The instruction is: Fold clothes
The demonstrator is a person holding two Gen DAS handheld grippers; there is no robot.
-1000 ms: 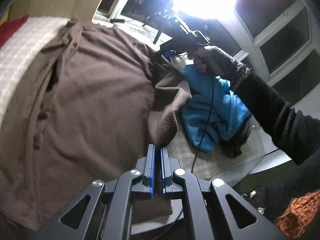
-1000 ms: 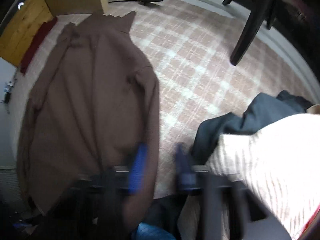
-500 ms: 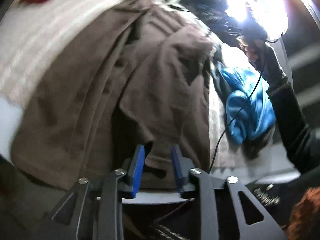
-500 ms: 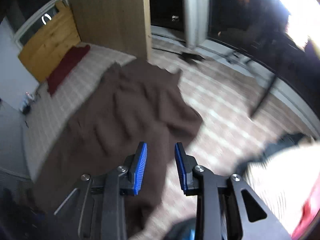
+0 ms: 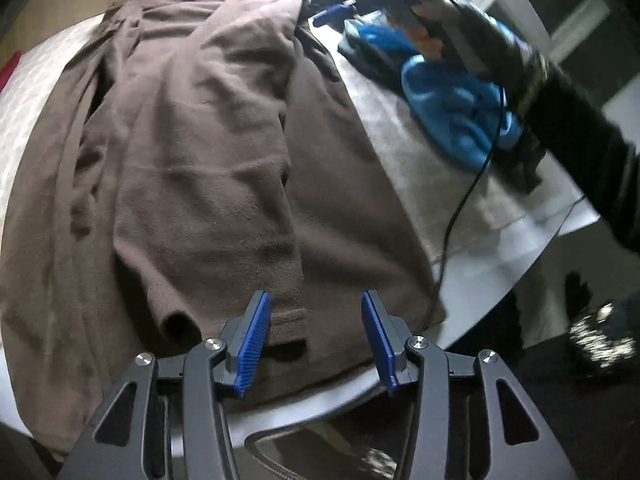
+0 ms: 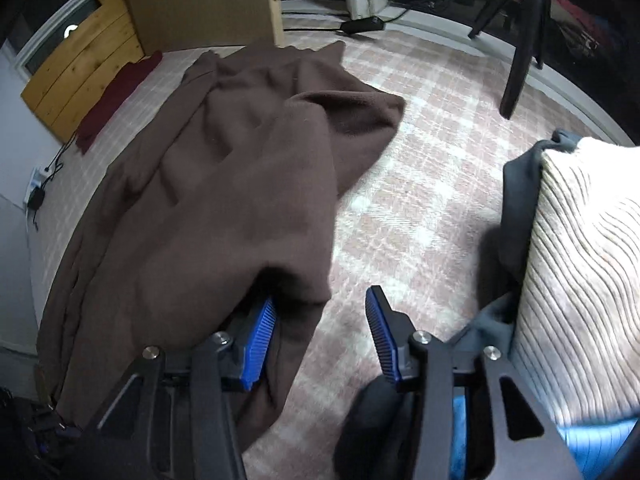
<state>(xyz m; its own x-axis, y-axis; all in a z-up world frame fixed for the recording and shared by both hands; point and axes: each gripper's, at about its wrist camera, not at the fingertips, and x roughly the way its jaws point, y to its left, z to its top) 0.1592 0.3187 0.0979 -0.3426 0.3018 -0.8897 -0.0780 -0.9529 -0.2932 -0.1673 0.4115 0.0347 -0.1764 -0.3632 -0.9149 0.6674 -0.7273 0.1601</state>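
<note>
A brown fleece garment (image 5: 208,168) lies spread on the checked bed cover (image 6: 420,184), one side folded over its middle. Just above its near hem hovers my left gripper (image 5: 318,340). Its jaws are opening, and the fabric under them is not pinched. In the right wrist view the same garment (image 6: 224,200) lies in a long heap. My right gripper (image 6: 322,336) sits at the garment's near end, its jaws opening too. A fold of brown cloth drapes over the left finger (image 6: 260,340). The right pad stands free over the bed cover.
A blue garment (image 5: 452,112) lies right of the brown one, with a black-sleeved arm (image 5: 580,128) and a black cable (image 5: 460,216) over it. A cream ribbed cloth (image 6: 580,280) on a dark grey garment (image 6: 520,184) sits at the right. Chair legs (image 6: 520,64) and a red cloth (image 6: 116,96) are farther off.
My left gripper's jaws have gone from shut to apart, and it has sunk toward the hem. The brown side now lies folded over the garment. The right gripper has swung along the garment.
</note>
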